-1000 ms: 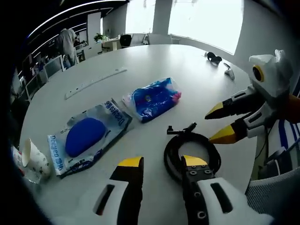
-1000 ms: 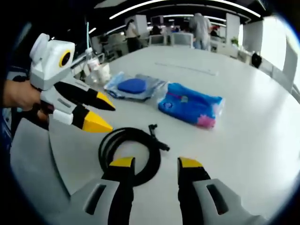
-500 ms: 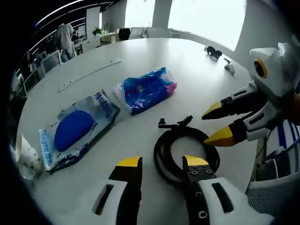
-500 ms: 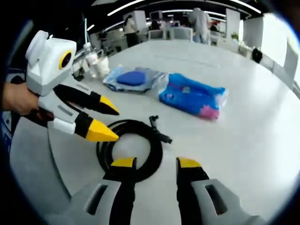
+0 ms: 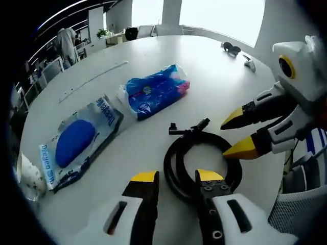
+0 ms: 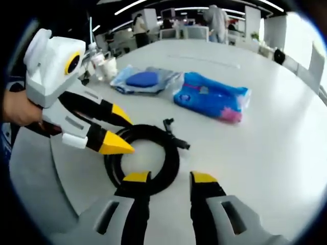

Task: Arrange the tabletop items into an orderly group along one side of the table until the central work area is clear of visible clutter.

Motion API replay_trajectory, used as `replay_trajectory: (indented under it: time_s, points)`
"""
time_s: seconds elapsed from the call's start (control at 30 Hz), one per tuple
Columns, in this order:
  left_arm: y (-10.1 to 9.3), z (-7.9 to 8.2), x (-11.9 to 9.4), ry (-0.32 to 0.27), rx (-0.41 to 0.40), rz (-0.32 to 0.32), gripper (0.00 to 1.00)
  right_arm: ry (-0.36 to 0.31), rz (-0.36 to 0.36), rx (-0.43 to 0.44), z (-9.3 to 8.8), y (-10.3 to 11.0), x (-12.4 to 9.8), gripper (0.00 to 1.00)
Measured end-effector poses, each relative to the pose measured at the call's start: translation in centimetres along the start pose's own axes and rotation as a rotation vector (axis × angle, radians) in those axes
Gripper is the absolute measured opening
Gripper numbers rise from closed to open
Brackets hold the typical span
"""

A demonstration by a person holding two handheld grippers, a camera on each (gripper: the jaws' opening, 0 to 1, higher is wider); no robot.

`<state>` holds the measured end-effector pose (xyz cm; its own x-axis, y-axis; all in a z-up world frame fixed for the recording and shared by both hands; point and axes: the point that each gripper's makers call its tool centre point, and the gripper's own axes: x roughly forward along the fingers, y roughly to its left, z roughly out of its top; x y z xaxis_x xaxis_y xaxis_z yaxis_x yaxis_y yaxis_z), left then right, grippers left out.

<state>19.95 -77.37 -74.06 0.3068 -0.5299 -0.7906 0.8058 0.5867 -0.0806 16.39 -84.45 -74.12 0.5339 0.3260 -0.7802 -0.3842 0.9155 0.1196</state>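
Stage: early, by my reading; nothing looks grouped along an edge yet, and the coiled cable looks like the item now being approached.
Coiled black cable (image 5: 200,162): lies flat on the white desk (image 5: 214,81) at lower centre of the left gripper view, its plug ends pointing toward the upper part of the frame; in the right gripper view it sits at centre left (image 6: 143,158).
Left gripper (image 5: 175,178): jaws apart and empty, their yellow tips over the near arc of the coil; whether they touch it I cannot tell. From the right gripper view it enters at left (image 6: 116,132), its tips over the far side of the loop.
Right gripper (image 6: 170,177): jaws spread, holding nothing, low over the near rim of the coil; in the left gripper view it comes in from the right (image 5: 239,133).
Blue pouch (image 5: 154,92): upper centre of the left gripper view, mid-desk, apart from the cable.
Clear packet with blue pad (image 5: 77,143): left of frame, just beside the pouch.
Paper cup (image 5: 28,176): far left edge.
Left to do: cable, pouch and packet all lie in the working area and need lining up at one side.
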Motion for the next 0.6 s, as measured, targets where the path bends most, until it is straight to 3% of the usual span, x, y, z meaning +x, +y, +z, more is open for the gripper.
replay_trajectory:
  time_s: [0.13, 0.23, 0.6]
  points:
    - [-0.20, 0.09, 0.14, -0.013, 0.020, -0.006, 0.22, -0.010, -0.010, 0.009, 0.00, 0.19, 0.10, 0.23]
    - [-0.39, 0.21, 0.24, -0.011, 0.059, 0.002, 0.22, 0.005, -0.008, 0.001, 0.08, 0.73, 0.27, 0.16]
    - [-0.16, 0.04, 0.13, -0.001, 0.015, 0.016, 0.11, 0.025, -0.072, 0.077, 0.15, 0.24, 0.43, 0.07]
